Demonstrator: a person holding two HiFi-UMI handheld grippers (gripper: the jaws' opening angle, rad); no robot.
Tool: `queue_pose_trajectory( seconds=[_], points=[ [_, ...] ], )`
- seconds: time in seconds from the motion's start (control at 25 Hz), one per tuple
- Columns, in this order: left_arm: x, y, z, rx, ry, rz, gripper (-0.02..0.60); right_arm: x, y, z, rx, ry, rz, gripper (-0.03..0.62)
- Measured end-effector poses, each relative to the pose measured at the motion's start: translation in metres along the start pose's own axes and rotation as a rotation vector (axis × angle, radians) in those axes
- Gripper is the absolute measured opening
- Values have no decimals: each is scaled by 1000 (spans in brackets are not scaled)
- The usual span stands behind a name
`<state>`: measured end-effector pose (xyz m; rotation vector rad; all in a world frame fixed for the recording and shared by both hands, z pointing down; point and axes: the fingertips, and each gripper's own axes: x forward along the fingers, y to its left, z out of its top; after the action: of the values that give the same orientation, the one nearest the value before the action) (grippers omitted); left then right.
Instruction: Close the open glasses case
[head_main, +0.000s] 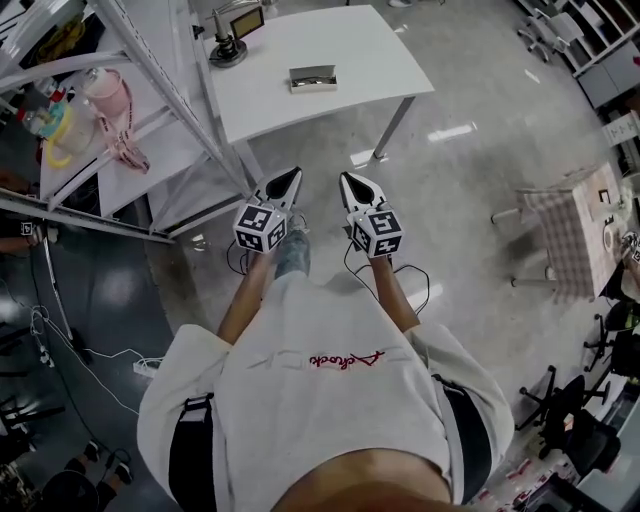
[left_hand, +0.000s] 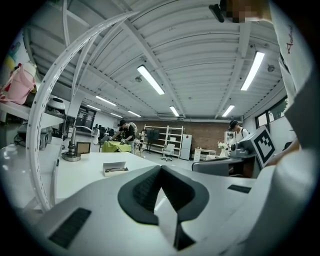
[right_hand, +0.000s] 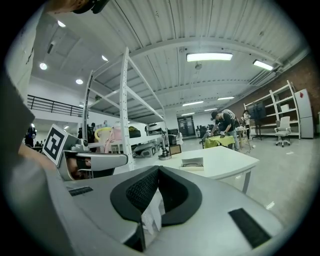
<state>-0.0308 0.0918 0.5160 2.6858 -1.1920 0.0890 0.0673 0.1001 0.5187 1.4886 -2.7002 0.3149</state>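
White desk (head_main: 380, 50) w/ open glasses case (head_main: 313, 78) well ahead; left claw (head_main: 284, 186) & right claw (head_main: 357, 188) both together, empty: prob. approach stage, next reach lid.

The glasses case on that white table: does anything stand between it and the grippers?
Nothing visible does. Only bare floor and the white table lie between the glasses case and the left gripper and right gripper. The metal rack stands off to the left; a small stand sits at the table's corner.
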Motion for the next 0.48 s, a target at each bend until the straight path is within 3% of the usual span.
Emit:
queue_pose_trajectory(
  seconds=[0.48],
  points=[
    [76,78,8,-33,20,-9,26,93,-49,8,-2,50,-12,8]
  ],
)
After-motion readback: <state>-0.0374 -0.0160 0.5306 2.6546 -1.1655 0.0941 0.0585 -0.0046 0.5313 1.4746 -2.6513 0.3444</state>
